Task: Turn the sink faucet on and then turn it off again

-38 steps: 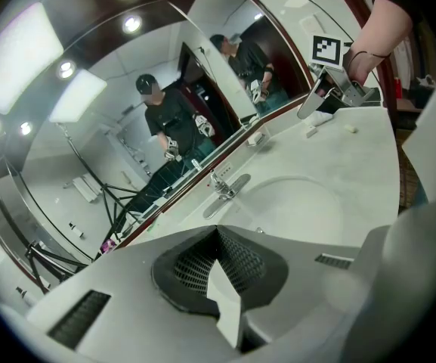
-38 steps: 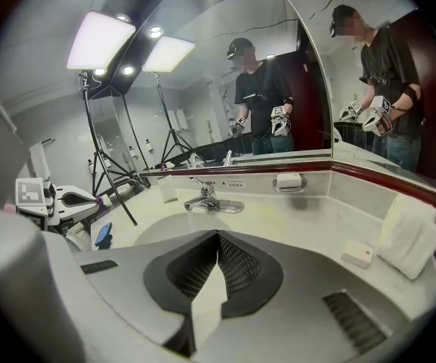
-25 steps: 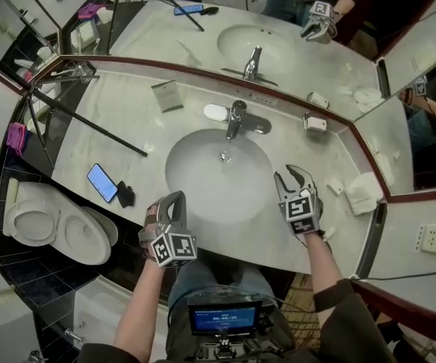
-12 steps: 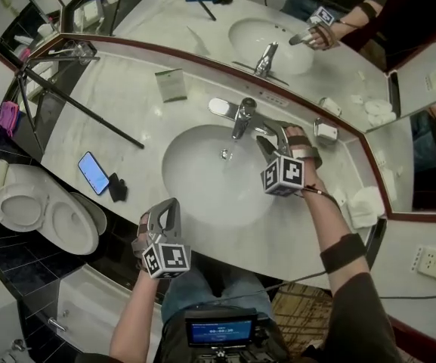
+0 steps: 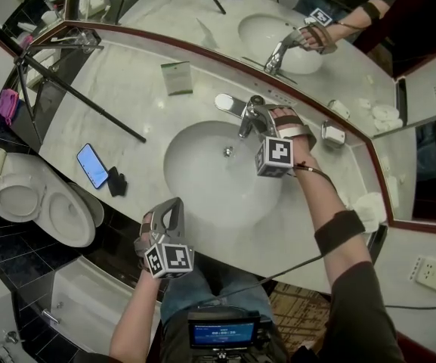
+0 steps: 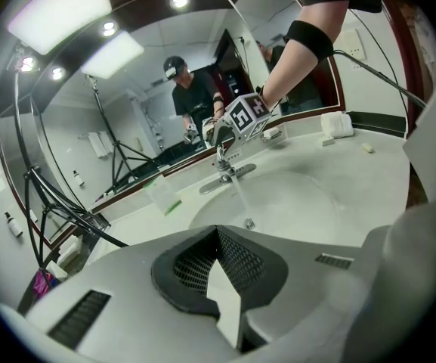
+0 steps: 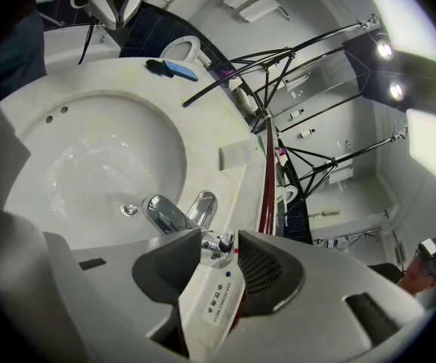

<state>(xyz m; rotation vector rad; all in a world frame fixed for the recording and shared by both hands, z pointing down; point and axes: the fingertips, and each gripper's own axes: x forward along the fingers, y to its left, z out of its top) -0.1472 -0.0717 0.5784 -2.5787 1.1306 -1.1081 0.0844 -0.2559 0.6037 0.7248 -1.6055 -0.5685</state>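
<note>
Now faucet (image 7: 174,216) inside closing right gripper (image 7: 218,267).

You are working under bright spotlights (image 6: 178,1) glaring in the mirror (image 6: 149,112); both gripper views are bending and darkening toward their edges.

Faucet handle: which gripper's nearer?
Right. The right gripper is at the faucet handle, jaws just closing on it; the left gripper hangs shut at the counter's near edge, across the basin.
</note>
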